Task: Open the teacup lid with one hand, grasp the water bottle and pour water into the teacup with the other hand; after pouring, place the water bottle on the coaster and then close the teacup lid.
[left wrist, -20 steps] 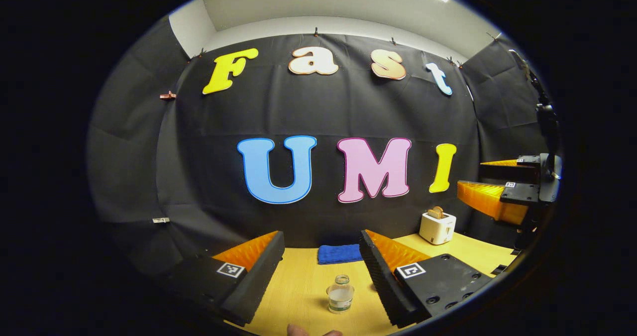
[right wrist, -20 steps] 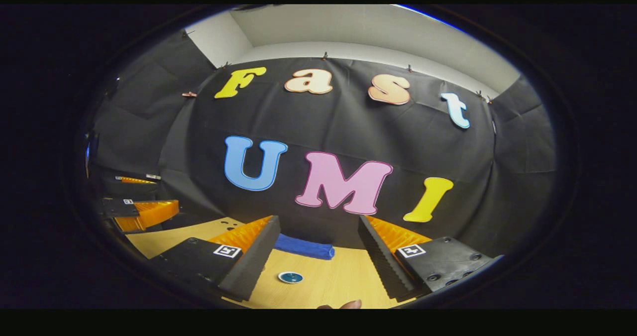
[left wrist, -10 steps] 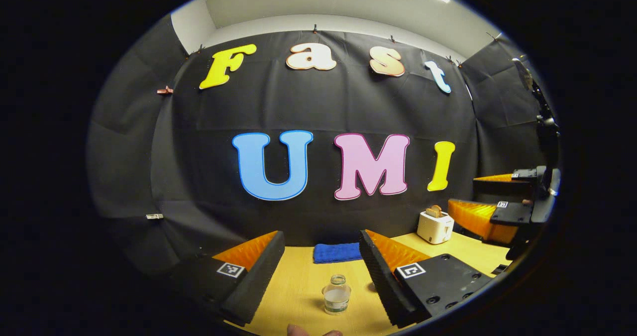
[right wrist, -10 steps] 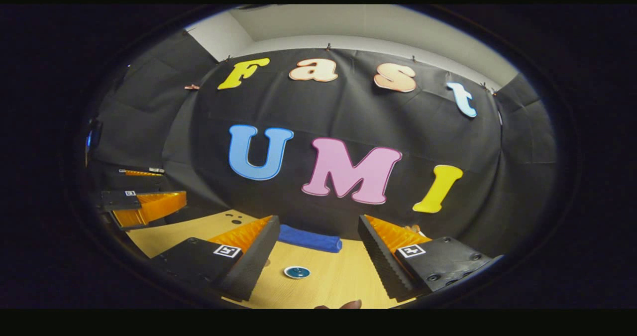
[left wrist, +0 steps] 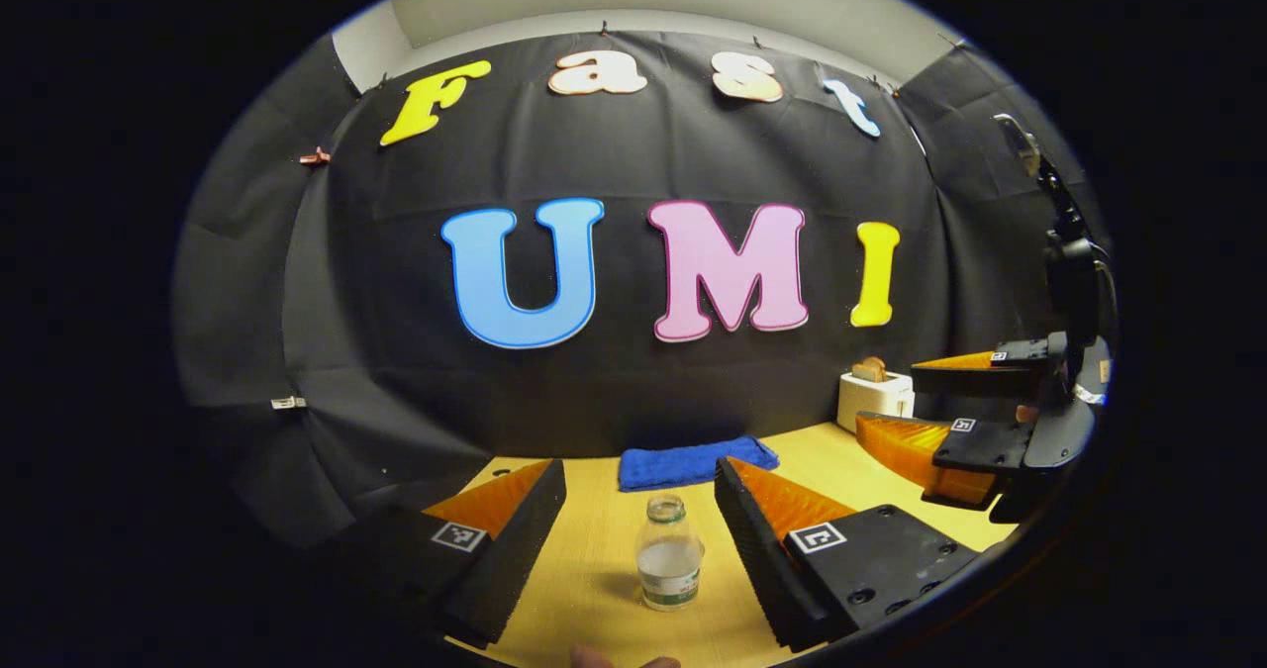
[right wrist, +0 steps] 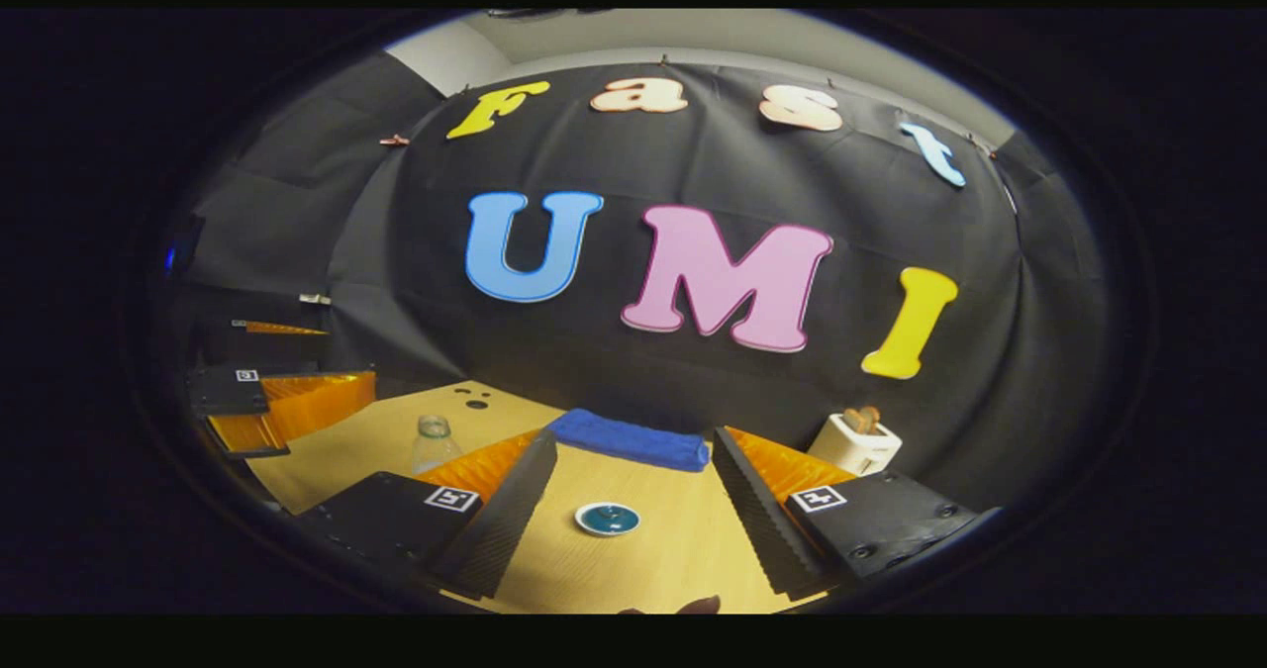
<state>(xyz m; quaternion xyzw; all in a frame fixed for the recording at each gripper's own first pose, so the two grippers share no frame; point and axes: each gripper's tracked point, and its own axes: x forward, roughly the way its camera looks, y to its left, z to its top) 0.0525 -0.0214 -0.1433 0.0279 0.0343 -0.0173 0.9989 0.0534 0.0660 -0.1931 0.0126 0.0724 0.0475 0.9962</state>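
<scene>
In the left gripper view the left gripper hangs over the wooden table with its jaws wide apart and nothing between the pads. The water bottle stands upright on the table in line with that gap, beyond the fingertips and touching neither finger; it has no cap and is partly full. Compared with a second ago the bottle sits higher in this view and more of the tabletop shows. Behind it a folded blue towel lies near the back edge, and a white toaster with bread in its slot stands at the far right, partly covered by the right gripper.

In the right gripper view the right gripper is likewise spread open and empty. A round teal piece, lid or coaster I cannot tell, lies flat ahead between the fingers, closer than a second ago. The bottle's neck pokes up behind the left-hand finger, its lower body hidden; it and the toaster have newly come into this view.
</scene>
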